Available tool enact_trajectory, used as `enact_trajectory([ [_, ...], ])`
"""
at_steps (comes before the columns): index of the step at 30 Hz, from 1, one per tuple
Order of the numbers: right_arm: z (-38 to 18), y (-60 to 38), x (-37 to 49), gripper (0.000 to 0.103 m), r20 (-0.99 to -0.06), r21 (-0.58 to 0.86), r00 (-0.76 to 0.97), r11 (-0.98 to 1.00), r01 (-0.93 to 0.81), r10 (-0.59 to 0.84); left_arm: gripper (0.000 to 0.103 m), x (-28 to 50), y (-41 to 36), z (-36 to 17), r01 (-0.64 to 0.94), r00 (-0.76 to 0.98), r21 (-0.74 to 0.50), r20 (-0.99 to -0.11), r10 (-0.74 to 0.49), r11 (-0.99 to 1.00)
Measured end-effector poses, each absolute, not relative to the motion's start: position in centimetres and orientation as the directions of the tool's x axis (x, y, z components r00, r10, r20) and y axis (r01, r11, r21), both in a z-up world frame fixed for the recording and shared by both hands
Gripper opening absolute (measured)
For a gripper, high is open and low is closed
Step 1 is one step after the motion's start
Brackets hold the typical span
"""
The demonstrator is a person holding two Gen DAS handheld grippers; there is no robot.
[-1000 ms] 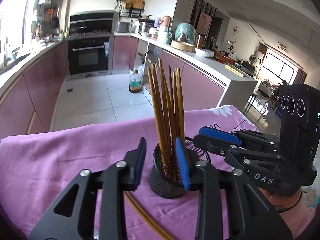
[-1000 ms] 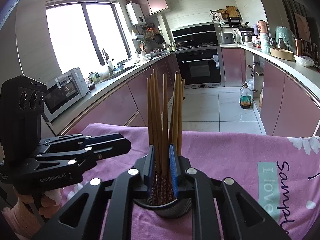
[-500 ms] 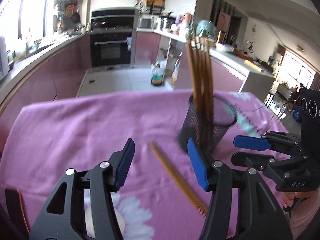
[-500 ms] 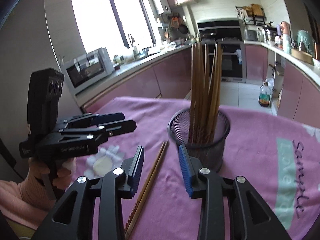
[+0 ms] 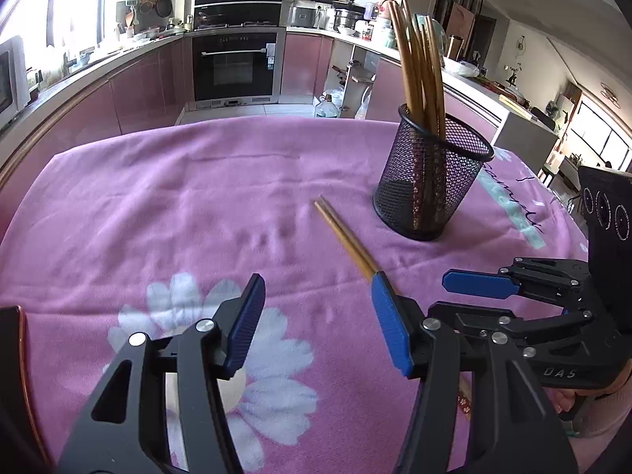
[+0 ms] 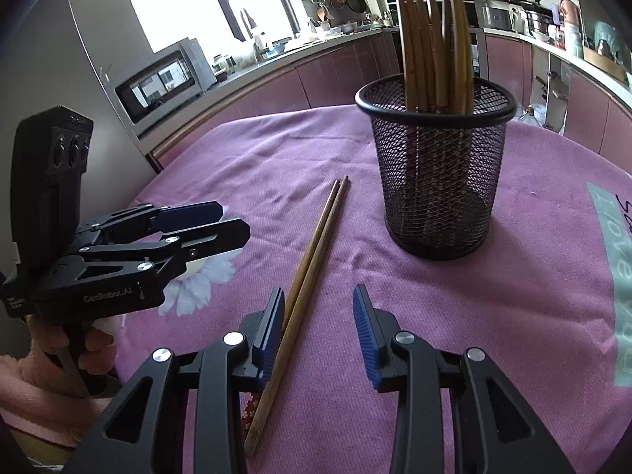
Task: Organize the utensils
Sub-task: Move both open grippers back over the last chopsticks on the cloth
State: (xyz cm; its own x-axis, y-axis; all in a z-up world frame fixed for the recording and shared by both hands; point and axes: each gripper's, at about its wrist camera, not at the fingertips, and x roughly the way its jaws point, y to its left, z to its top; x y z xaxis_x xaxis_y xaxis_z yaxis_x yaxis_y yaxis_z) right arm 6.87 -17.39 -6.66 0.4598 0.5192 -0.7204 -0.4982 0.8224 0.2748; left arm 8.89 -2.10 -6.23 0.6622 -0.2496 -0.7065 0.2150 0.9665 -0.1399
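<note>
A black mesh cup point(image 5: 430, 181) stands upright on the purple tablecloth point(image 5: 177, 205) and holds several brown chopsticks point(image 5: 418, 63). It also shows in the right wrist view point(image 6: 436, 173). A loose pair of chopsticks point(image 6: 308, 264) lies flat on the cloth beside the cup; in the left wrist view point(image 5: 343, 237) it runs under the right finger. My left gripper point(image 5: 316, 316) is open and empty, low over the cloth. My right gripper point(image 6: 318, 328) is open and empty, its left finger beside the loose pair.
The cloth has a white flower print point(image 5: 221, 339) and a pale text stripe point(image 6: 616, 276). Behind the table are pink kitchen cabinets, a black oven point(image 5: 237, 67) and a microwave point(image 6: 162, 79) on the counter. The table edge lies close on the left.
Both grippers have drawn back from the cup and down towards the cloth. The right gripper, shut around the chopsticks in the cup one second ago, now stands open. The loose pair has come into view.
</note>
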Motion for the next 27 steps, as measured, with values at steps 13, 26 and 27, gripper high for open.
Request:
enact_trajectory([
  [13, -7.8, -14.8, 6.9, 0.03, -0.768, 0.178, 0.47, 0.85, -0.496, 0.435, 0.056, 9.0, -1.6, -6.9, 0.207, 0.645, -0.161, -0.719, -0.259, 0.965],
  [26, -7.7, -15.1, 7.4, 0.03, -0.783, 0.141, 0.482, 0.866, -0.48, 0.394, 0.056, 10.6, -3.8, -7.6, 0.266, 0.608, -0.148, -0.741, -0.285, 0.952],
  [27, -7.7, -15.2, 7.4, 0.029, -0.783, 0.138, 0.484, 0.868, -0.477, 0.39, 0.056, 10.8, -4.0, -7.7, 0.271, 0.604, -0.147, -0.744, -0.287, 0.951],
])
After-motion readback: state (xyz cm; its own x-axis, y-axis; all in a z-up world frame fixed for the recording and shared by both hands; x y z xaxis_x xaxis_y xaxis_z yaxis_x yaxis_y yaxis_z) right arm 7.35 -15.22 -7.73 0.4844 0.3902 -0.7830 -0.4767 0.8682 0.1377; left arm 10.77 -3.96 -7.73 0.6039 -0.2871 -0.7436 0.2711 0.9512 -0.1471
